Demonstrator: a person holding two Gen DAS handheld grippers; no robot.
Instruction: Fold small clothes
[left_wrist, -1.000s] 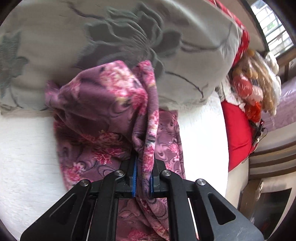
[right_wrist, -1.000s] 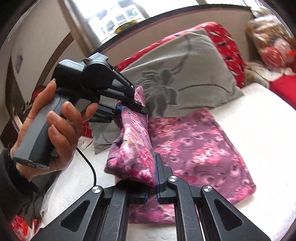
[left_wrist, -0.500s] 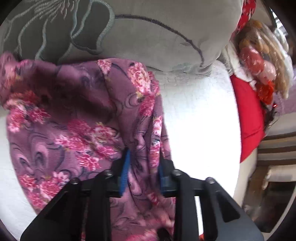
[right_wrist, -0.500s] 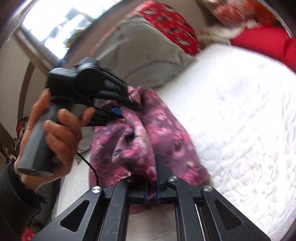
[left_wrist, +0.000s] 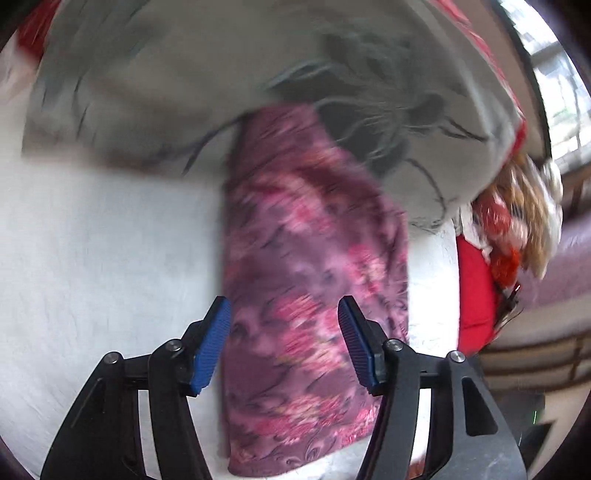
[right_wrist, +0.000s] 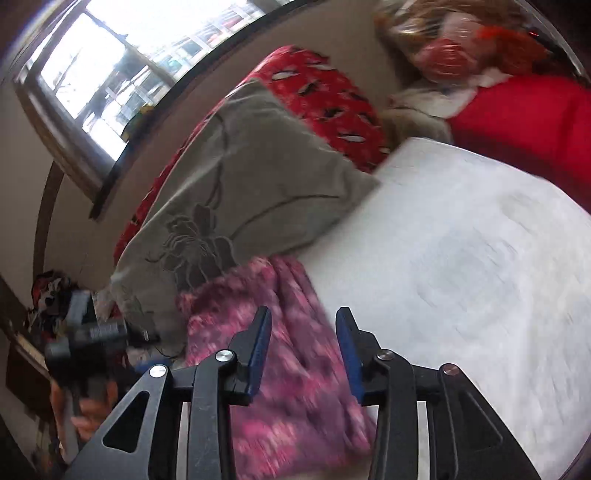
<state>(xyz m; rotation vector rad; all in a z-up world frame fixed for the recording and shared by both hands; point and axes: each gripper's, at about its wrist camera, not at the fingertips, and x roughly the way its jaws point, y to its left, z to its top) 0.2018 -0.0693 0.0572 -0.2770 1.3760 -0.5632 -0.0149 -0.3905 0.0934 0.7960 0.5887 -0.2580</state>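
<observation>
A purple garment with pink flowers (left_wrist: 310, 273) lies folded in a long strip on the white bed cover (left_wrist: 103, 251), its far end against a grey pillow (left_wrist: 192, 85). My left gripper (left_wrist: 284, 339) hovers over its near end, jaws opening, blue pads apart and clear of the cloth. In the right wrist view the same garment (right_wrist: 295, 369) lies below my right gripper (right_wrist: 303, 350), whose jaws are also opening with no pad pressing on the fabric. The left gripper's body (right_wrist: 88, 336), blurred, shows at the lower left, held by a hand (right_wrist: 85, 417).
A red patterned pillow (right_wrist: 325, 96) sits behind the grey pillow (right_wrist: 251, 177). A red cushion (right_wrist: 524, 122) and a bag of soft toys (left_wrist: 517, 221) lie at the bed's far side. A window (right_wrist: 122, 62) is behind. White bed cover (right_wrist: 461, 266) spreads to the right.
Both grippers have let go of the garment and opened. The lifted fold has dropped flat into a strip on the bed. Both hands have swung sideways, blurring the views.
</observation>
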